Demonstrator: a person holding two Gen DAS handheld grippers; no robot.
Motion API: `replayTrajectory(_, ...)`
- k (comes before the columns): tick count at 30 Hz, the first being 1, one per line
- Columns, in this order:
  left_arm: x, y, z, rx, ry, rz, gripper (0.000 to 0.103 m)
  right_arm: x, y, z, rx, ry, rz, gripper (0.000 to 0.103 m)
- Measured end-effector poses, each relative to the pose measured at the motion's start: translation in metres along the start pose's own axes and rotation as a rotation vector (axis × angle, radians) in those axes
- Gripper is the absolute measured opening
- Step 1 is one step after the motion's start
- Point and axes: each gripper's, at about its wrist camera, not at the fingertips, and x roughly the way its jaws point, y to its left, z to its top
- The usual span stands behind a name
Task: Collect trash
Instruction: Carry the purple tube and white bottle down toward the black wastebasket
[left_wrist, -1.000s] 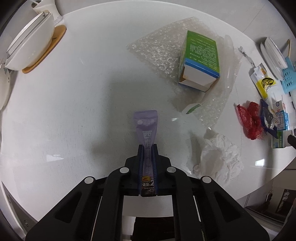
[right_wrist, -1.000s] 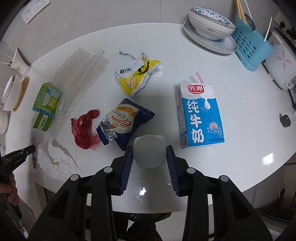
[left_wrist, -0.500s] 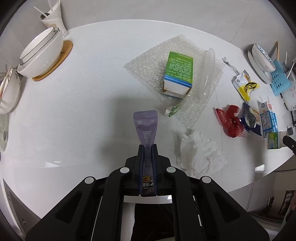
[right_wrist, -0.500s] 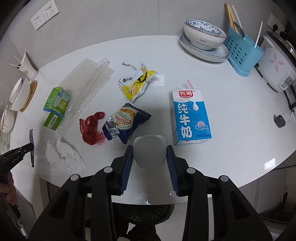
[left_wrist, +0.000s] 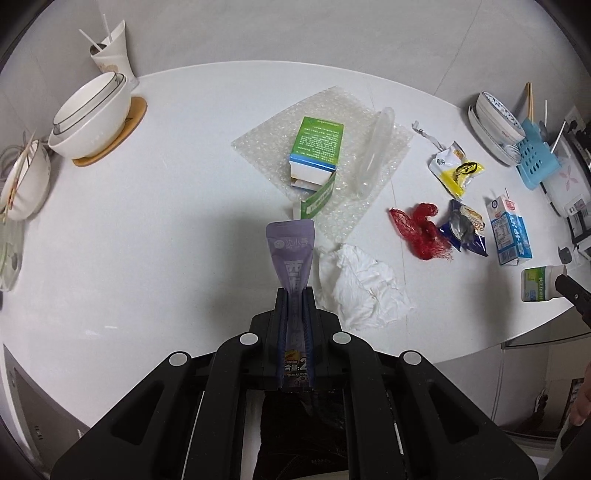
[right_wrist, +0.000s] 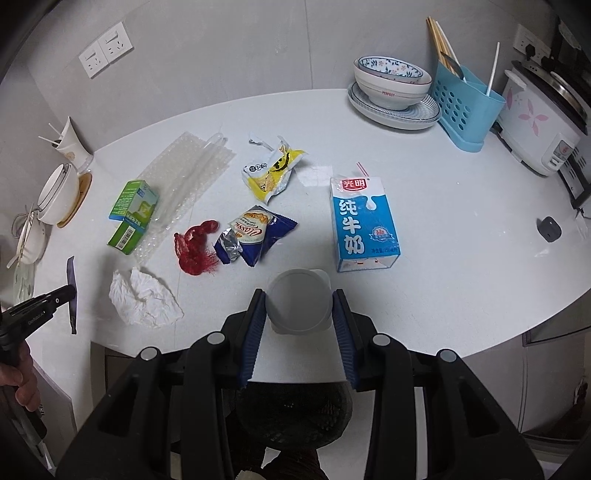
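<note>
The left gripper (left_wrist: 295, 295) was clamped narrow on a purple sachet (left_wrist: 293, 251), which stuck out past the fingertips above the near edge of the white table (left_wrist: 166, 221). In the right wrist view the same sachet showed edge-on at the far left, pinched in that gripper's black tip (right_wrist: 68, 293), with a hand (right_wrist: 16, 373) behind it.

The right gripper (right_wrist: 299, 306) held a small white bottle (right_wrist: 298, 306) between its blue pads (right_wrist: 255, 325), base toward the camera, over the near edge. From the left wrist view the bottle's green label (left_wrist: 535, 284) appeared at the right rim.

The rest of the trash lay on the table. A crumpled tissue (left_wrist: 362, 284) sat at the near edge, just beside the sachet. Behind it a green box (left_wrist: 317, 147) rested on bubble wrap (left_wrist: 332, 110), with what looked like a clear plastic piece (left_wrist: 373, 147) beside it, though its shape was hard to make out. Toward the middle lay a red net (right_wrist: 195, 243), touching a blue wrapper (right_wrist: 255, 232); a yellow wrapper (right_wrist: 273, 170) lay farther back. A blue milk carton (right_wrist: 364, 221) lay flat near the bottle.

Bowls (left_wrist: 92, 110) stood at the left edge on a wooden coaster (left_wrist: 122, 136). At the far right corner were a patterned bowl (right_wrist: 391, 81) on a plate, a blue utensil holder (right_wrist: 465, 107) and a rice cooker (right_wrist: 539, 122).
</note>
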Motion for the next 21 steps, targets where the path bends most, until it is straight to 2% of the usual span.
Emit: replayTrajectory(21,-0.019,-0.046,-0.074,0.009,-0.032,-0.023,0.007,-0.022,-0.015,-0.067,-0.061,-0.018,0.052,0.035)
